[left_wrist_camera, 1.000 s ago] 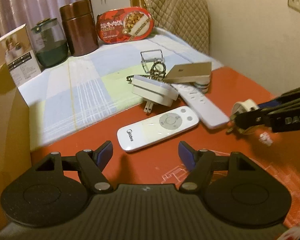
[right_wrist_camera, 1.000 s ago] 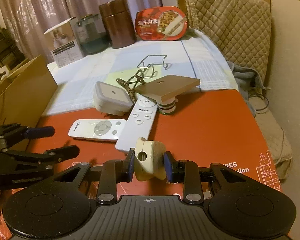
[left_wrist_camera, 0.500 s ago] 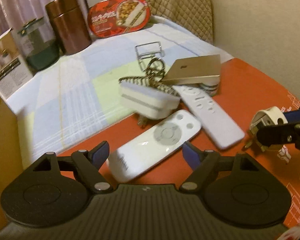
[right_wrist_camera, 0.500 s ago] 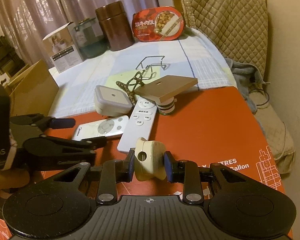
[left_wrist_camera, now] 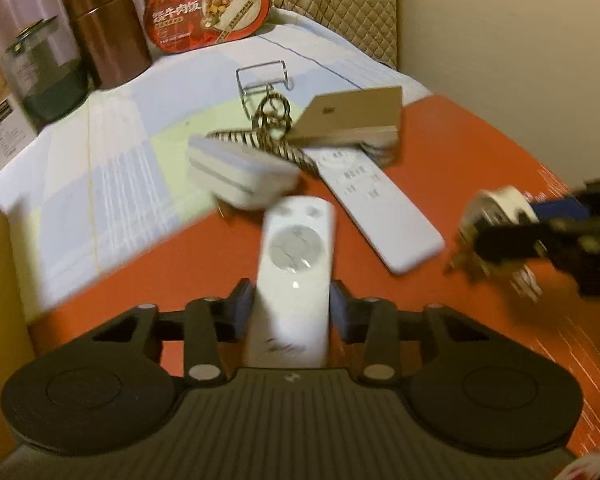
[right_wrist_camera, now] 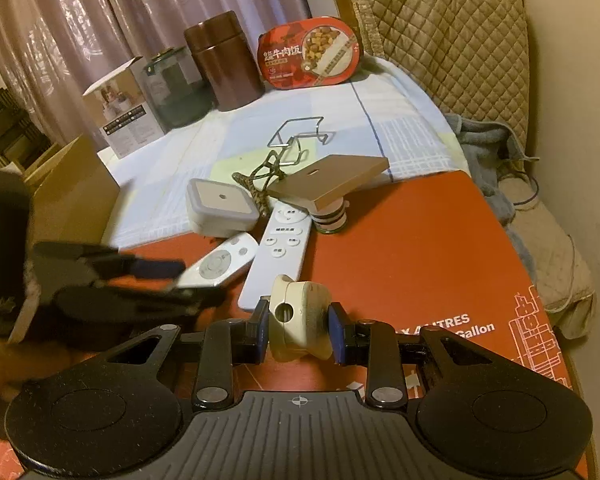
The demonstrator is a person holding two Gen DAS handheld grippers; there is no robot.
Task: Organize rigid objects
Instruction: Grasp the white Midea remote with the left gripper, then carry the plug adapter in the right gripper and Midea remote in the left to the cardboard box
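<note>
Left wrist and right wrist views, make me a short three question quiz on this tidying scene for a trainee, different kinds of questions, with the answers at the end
1. True or false: the left gripper has the rounded white remote between its pads.
2. Multiple choice: what does the right gripper hold? A) a brown canister B) a cream plug adapter C) a wire stand
3. Fill in: the tan square block lies partly over the top end of the long ______.

Key
1. True. The jaws have just been closing, and the pads sit against its sides.
2. B. It is clamped between the blue pads.
3. White remote.
</note>
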